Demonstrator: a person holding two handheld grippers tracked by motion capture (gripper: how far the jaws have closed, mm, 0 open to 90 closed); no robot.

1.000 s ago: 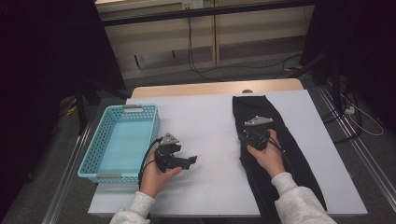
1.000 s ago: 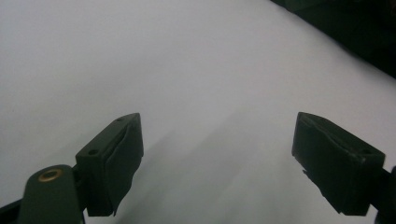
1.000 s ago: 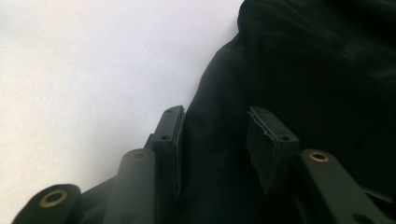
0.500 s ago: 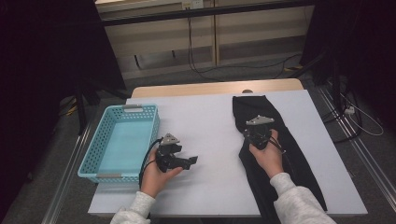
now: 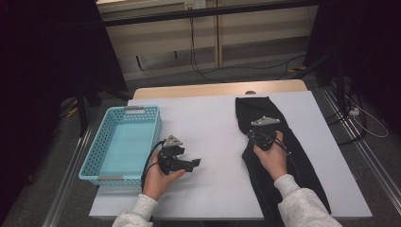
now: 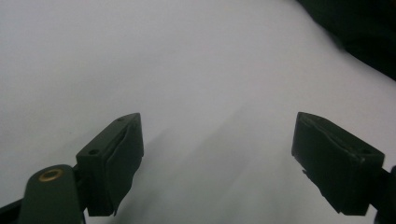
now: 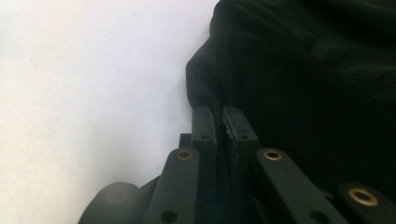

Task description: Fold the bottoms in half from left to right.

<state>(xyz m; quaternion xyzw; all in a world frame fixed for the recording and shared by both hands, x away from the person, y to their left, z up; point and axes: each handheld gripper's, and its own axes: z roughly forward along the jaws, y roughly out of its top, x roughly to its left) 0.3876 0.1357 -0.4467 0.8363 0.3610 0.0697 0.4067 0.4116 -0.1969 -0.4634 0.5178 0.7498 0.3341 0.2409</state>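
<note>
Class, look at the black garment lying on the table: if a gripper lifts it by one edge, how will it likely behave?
The black garment probably hangs limp: it lies flat with soft folds. It looks light for its size, being thin cloth. The right gripper, whose jaws have just been closing, pinches a fold at its edge, so it should bunch rather than slip.

Closing my right jaws on the cloth

My right gripper (image 7: pixel 219 116) is squeezing its jaws together, pinching the left edge of the black garment (image 7: pixel 303 70) between the pads.

Bright, evenly lit table (image 5: pixel 213 123), dark surroundings, gripper views perhaps slightly soft.
</note>
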